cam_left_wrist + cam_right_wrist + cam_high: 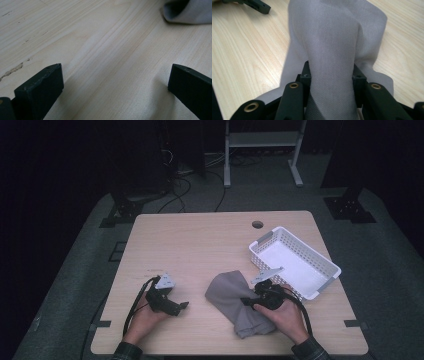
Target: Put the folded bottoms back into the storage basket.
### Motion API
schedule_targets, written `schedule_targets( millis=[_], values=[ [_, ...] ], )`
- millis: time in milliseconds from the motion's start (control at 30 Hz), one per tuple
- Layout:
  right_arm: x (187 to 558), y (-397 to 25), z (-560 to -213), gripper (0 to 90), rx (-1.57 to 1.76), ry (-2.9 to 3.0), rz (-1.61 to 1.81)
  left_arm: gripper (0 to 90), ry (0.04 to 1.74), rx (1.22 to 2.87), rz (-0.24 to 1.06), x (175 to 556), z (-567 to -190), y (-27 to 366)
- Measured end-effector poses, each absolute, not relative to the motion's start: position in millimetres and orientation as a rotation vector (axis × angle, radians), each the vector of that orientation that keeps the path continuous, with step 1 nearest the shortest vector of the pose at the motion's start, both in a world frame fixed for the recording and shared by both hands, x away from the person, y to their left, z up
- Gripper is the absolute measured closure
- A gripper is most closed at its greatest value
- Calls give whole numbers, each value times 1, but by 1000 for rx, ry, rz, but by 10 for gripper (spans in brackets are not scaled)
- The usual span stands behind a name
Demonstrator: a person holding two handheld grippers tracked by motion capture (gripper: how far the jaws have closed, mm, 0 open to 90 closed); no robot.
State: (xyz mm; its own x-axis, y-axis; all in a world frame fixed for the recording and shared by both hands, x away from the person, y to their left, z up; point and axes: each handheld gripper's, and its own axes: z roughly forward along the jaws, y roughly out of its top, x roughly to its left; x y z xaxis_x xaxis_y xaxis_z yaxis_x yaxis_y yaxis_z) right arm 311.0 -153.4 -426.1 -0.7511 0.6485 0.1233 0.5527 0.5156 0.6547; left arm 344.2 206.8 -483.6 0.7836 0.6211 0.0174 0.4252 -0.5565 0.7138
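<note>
A grey cloth (232, 297) lies crumpled on the wooden table (200, 245), just left of a white perforated basket (327, 270). My right gripper (246, 301) sits at the cloth's right side. In the right gripper view its jaws are shut on a raised fold of the cloth (337, 32), one on each side of my right gripper (332, 75). My left gripper (179, 309) rests low over bare wood to the left of the cloth. It stands open (116, 80) with nothing between its jaws, and a corner of the cloth (190, 12) lies farther ahead.
The basket holds nothing and stands at an angle near the table's right edge. A round cable hole (257, 224) is at the table's far side. The left gripper's tip (259, 6) appears far off in the right gripper view. Bare wood spans the table's far and left parts.
</note>
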Motion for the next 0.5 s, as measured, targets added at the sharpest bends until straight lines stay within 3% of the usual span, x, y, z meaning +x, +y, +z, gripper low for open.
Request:
schedule_targets(
  millis=[500],
  values=[
    [312, -162, -395, 635, 1017, 2600, 1051, 0, 773, 2246, 344, 344, -484, 207]
  ],
)
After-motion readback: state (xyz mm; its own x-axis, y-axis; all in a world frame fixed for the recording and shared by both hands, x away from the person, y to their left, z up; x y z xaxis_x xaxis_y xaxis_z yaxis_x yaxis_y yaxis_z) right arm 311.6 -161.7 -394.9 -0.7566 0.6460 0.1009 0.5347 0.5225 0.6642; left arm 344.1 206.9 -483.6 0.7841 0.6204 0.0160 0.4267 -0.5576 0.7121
